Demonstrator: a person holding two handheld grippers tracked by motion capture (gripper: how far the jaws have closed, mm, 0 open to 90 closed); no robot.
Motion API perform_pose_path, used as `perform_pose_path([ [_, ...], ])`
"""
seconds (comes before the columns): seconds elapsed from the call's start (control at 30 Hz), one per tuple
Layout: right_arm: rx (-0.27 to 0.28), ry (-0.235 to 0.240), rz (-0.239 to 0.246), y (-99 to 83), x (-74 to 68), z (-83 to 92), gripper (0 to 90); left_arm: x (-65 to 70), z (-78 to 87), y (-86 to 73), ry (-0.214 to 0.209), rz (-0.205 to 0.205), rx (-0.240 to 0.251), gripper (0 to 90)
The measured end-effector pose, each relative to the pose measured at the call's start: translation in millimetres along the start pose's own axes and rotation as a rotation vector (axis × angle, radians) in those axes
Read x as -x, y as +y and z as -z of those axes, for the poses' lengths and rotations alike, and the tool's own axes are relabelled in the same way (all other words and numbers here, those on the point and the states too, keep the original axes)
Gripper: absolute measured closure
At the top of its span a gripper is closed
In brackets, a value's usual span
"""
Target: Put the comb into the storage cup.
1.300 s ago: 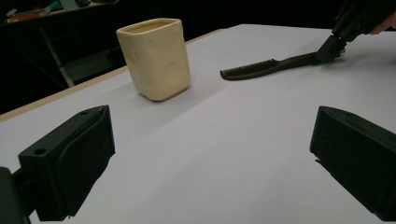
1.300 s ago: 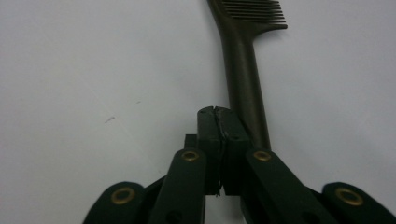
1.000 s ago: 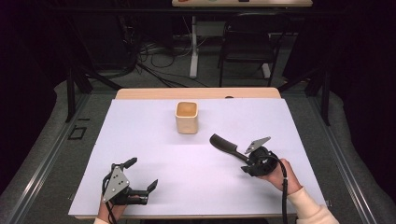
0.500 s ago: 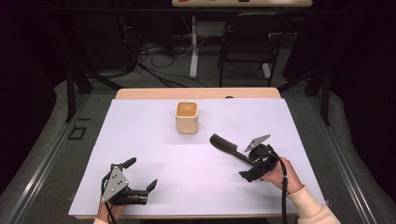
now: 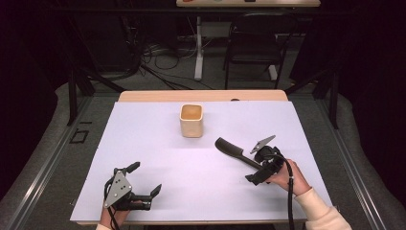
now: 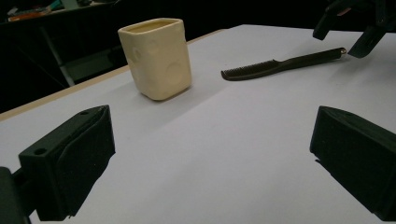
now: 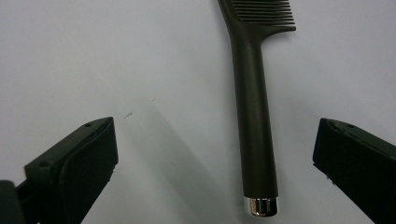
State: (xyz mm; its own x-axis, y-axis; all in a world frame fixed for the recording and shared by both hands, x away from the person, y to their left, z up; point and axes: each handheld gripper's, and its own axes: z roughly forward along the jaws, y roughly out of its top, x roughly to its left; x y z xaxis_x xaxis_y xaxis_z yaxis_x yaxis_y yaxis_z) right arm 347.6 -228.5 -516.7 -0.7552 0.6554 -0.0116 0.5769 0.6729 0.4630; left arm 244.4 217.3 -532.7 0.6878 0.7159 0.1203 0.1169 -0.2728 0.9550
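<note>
- Since 1 second ago, the right gripper (image 5: 255,168) has been spreading its fingers (image 7: 74,163); they now stand released, with the comb (image 5: 234,151) lying free between them.
- Comb rests right of the surface (image 5: 143,143) centre, teeth pointing toward the cup (image 5: 192,120).
- Left gripper (image 5: 143,182) idles released near the front-left corner.
- Next, probably: pull straight back from the handle without nudging it.

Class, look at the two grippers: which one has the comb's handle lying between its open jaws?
The right gripper: the comb lies on the table between its open jaws, untouched. The left gripper is open over bare table, away from the comb.
</note>
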Motion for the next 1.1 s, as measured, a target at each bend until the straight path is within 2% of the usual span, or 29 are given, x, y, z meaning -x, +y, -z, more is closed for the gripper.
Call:
perform_pose_path([
  [0.23, -0.008, 0.011, 0.006, 9.7, 4.0, -2.4, 0.0, -0.2, -1.0, -0.2, -0.001, 0.0, -0.005, 0.1],
  [0.3, -0.015, 0.005, 0.021, 13.8, 5.2, -3.9, 0.0, 0.0, -1.2, -0.3, -0.002, 0.001, -0.005, 0.1],
  [0.4, -0.028, -0.01, 0.016, 20.3, 6.8, -5.6, 1.1, -0.3, -1.1, -0.3, -0.004, 0.0, -0.004, 0.1],
  [0.67, -0.08, -0.011, 0.038, 37.0, 8.8, -6.9, 22.4, -0.4, -1.3, -0.2, -0.007, 0.002, -0.002, 0.1],
  [0.7, -0.074, -0.012, 0.042, 38.9, 9.2, -7.7, 27.7, -0.2, -1.4, -0.3, -0.007, 0.003, -0.002, 0.1],
  [0.83, -0.117, -0.021, 0.06, 46.7, 10.9, -9.8, 41.8, -0.5, -1.6, -0.3, -0.011, 0.002, -0.003, 0.1],
  [0.93, -0.14, -0.026, 0.072, 52.0, 11.5, -12.1, 49.2, -0.5, -1.8, -0.2, -0.011, 0.002, -0.004, 0.1],
  [1.1, -0.187, -0.019, 0.089, 61.0, 10.5, -17.0, 56.3, -0.4, -2.1, -0.2, -0.013, 0.0, -0.008, 0.1],
])
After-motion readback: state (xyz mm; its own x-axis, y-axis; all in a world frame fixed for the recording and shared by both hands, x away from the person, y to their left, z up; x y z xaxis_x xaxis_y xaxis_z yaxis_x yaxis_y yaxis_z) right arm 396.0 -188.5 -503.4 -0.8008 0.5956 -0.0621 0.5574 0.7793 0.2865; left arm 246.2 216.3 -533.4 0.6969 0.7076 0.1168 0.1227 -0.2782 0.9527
